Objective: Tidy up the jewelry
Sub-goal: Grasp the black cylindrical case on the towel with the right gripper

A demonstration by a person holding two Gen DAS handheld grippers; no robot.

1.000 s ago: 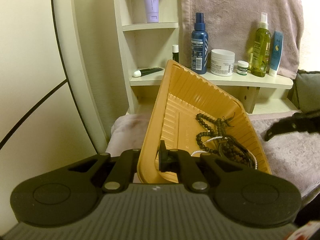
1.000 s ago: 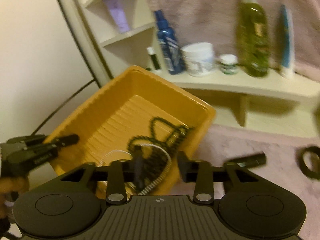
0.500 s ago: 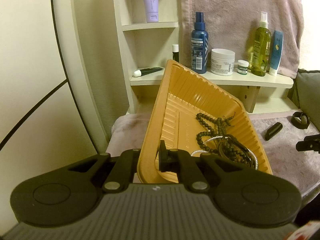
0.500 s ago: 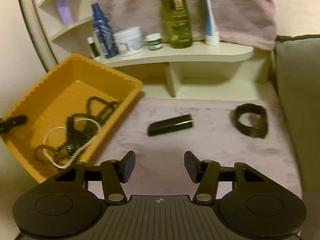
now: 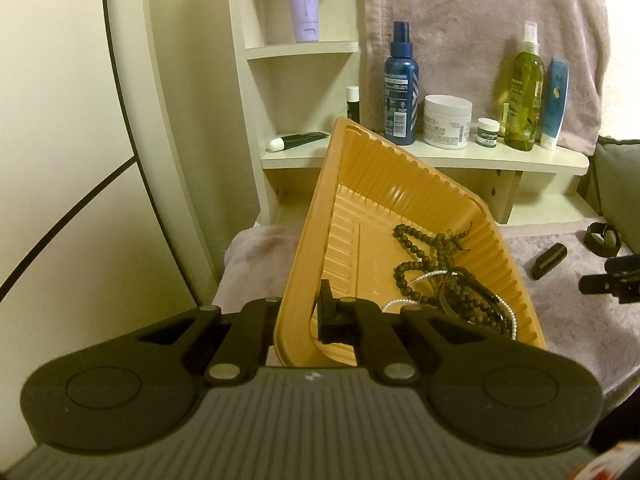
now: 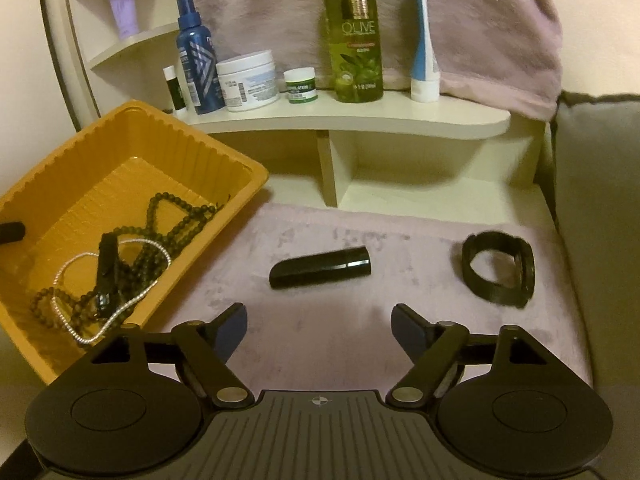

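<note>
Two grippers showed: left gripper [image 5: 298, 316] clamped the orange tray [image 5: 308, 240] rim; right gripper [image 6: 318, 328], jaws just widening, empty, black tube [image 6: 320, 268] at twelve o'clock.

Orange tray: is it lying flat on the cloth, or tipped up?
Tipped. The left gripper is clamped on the orange tray wall, holding that side raised, and the bead necklaces have gathered against the lower wall.

Blue spray bottle [image 6: 198, 68], white jar [image 6: 249, 80] and olive bottle [image 6: 354, 32] line the shelf [image 6: 360, 120].
</note>
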